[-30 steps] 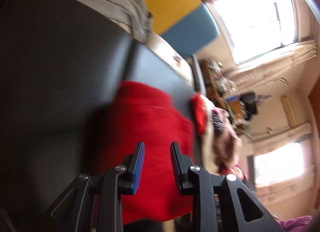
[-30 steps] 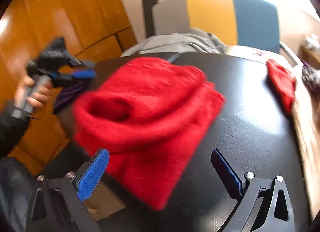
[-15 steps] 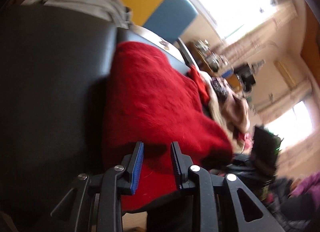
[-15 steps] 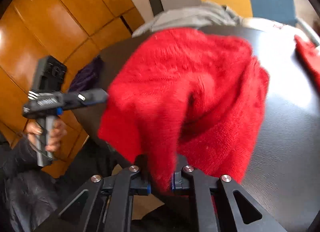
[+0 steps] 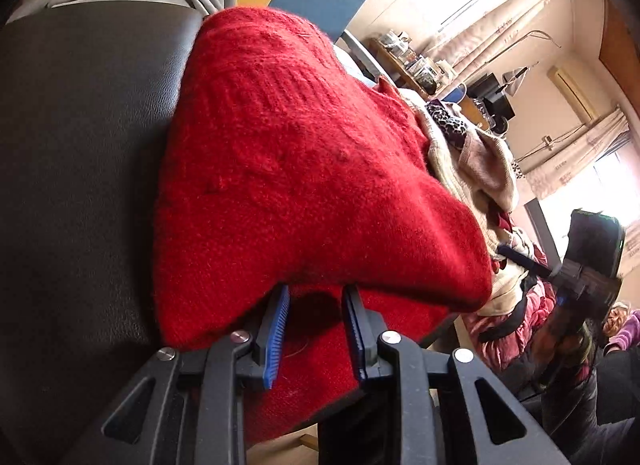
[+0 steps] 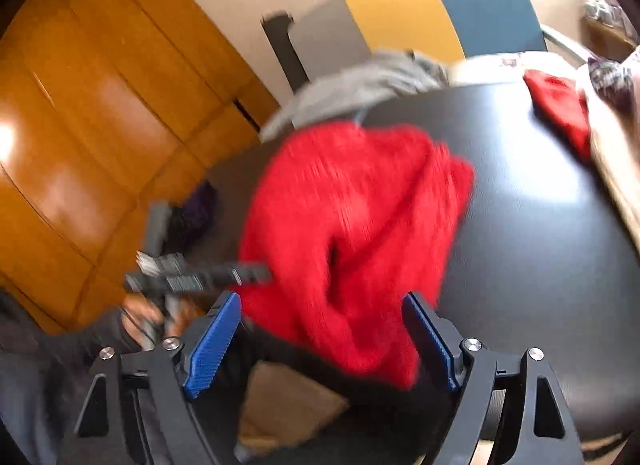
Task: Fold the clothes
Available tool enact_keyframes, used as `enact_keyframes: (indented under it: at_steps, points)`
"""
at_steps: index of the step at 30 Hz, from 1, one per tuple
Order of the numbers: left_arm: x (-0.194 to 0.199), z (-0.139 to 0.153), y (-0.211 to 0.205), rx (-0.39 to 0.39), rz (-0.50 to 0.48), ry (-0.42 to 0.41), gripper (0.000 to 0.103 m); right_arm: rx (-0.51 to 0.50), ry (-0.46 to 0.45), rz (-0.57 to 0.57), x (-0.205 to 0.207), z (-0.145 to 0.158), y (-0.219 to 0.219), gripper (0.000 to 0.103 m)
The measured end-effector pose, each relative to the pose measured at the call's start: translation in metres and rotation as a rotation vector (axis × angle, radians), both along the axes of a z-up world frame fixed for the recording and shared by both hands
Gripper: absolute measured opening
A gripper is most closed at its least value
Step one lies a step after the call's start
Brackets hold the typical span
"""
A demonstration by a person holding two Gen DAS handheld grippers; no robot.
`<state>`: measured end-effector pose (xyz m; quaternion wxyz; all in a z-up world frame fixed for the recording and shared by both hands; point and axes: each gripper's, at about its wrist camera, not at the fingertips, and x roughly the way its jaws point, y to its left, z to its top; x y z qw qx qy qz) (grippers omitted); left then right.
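Red knitted sweater (image 6: pixel 352 225): lies bunched on the black leather-look table top (image 6: pixel 540 245), in the half of the table nearest the person. In the right wrist view it fills the centre, and its near edge hangs over the table rim at 6 o'clock.

Change: half a second ago the right gripper (image 6: pixel 322 297) was clamped on that near edge and held it lifted. Its jaws are now opening and stand wide. The edge lies between them, but neither blue pad presses on it. The cloth has been let go and has dropped back in a loose heap.

Meaning for the task: this looks like a regrasp or the end of a drag, not a finished fold. No flat layer or straight crease shows.

Left gripper (image 5: pixel 316 293): has come down and pushed in under a raised fold at the sweater's side. Its jaws are narrowly apart, the same gap as a second ago. The fold drapes over the fingertips and hides them. Nothing is seen pinched between the visible parts of the pads.

Appearance: thick, fuzzy, ribbed knit, humped in the middle with a dark hollow at the near side. It is likely to sag and cling.

Surroundings, right wrist view:
- 12 o'clock: a crumpled grey garment (image 6: pixel 368 81) at the far table edge.
- 2 o'clock: a small red knitted piece (image 6: pixel 560 113), well apart from the sweater.
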<state>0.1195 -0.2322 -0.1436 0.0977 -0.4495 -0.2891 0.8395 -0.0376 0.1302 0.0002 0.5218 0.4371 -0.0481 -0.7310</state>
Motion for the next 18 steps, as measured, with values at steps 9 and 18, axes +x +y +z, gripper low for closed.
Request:
enact_keyframes:
  at_steps: [9,18]
  points:
    - [0.01,0.002,-0.007,0.0,-0.011,0.025,0.027,-0.037,-0.175,-0.167,-0.057,-0.043,-0.077,0.084]
    - [0.015,0.002,-0.006,-0.013,-0.02,0.049,0.027,-0.042,-0.221,-0.266,-0.067,-0.056,-0.094,0.089]
